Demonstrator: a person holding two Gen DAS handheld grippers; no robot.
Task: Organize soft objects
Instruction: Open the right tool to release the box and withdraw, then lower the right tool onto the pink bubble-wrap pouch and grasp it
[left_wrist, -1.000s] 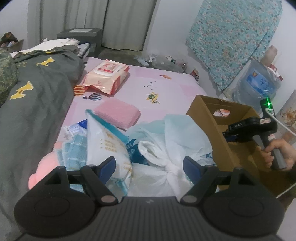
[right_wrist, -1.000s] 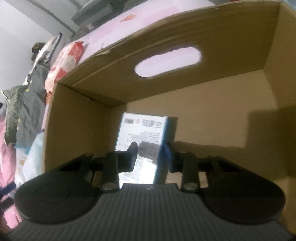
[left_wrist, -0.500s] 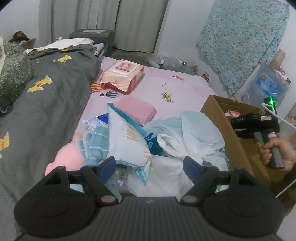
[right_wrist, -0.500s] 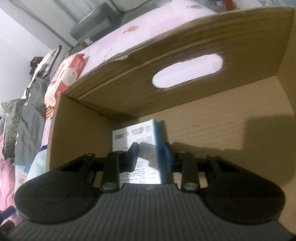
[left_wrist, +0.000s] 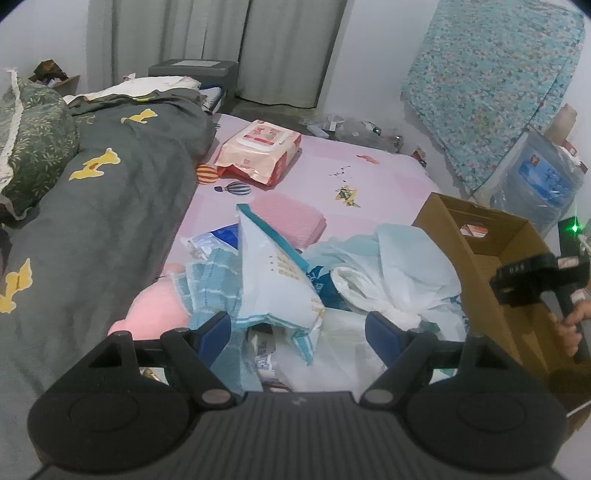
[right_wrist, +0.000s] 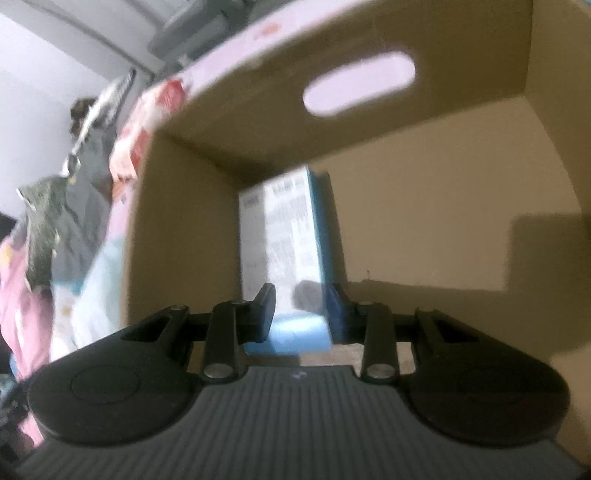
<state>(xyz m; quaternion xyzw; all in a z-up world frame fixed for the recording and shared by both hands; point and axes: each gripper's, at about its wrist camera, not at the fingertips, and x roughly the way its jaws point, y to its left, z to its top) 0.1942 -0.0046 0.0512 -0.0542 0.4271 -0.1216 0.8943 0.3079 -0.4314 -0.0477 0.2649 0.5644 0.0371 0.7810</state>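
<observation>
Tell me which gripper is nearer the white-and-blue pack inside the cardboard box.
Right. The right gripper is inside the cardboard box, jaws right at the white-and-blue pack. The left gripper hangs over the pile on the bed, beside the box.

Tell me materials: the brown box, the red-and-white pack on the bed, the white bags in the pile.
Brown box: corrugated cardboard, matte; fluted ribs show on the wall with the handle cutout.
Red-and-white pack: likely soft plastic film, slightly glossy, crinkled at its edges.
White bags: thin, translucent plastic, wrinkled and knotted.
</observation>
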